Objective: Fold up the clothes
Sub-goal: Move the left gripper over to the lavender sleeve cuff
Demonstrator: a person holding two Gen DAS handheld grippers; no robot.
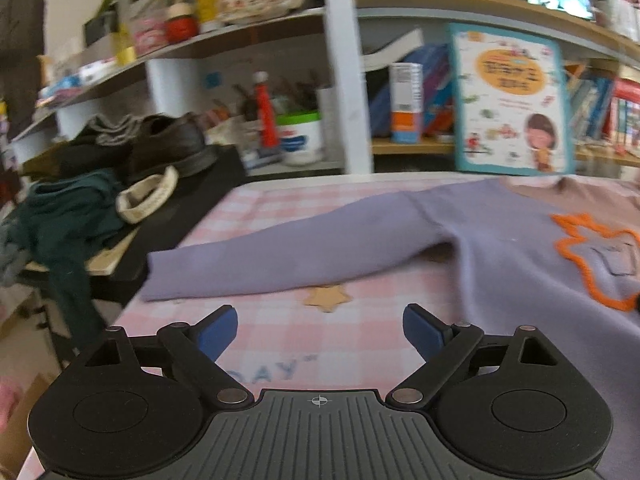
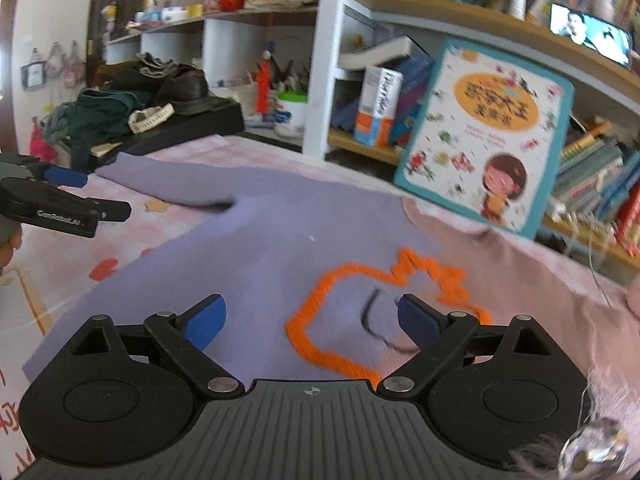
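Note:
A lavender sweater point(image 1: 500, 256) with an orange outlined patch point(image 2: 360, 312) lies flat on the pink checked cloth point(image 1: 304, 344). Its left sleeve point(image 1: 288, 256) stretches out toward the table's left edge. My left gripper point(image 1: 320, 332) is open and empty, hovering just short of that sleeve. My right gripper point(image 2: 312, 320) is open and empty above the sweater's chest, over the orange patch. The left gripper also shows at the left edge of the right wrist view point(image 2: 68, 200). The sweater's upper right part point(image 2: 520, 264) is pinkish brown.
A children's book point(image 2: 484, 136) leans upright against the shelves behind the sweater's collar. A black stand point(image 1: 192, 200) at the table's left carries a pile of dark clothes point(image 1: 76, 208) and a shoe point(image 1: 172, 148). Shelves hold books, jars and bottles.

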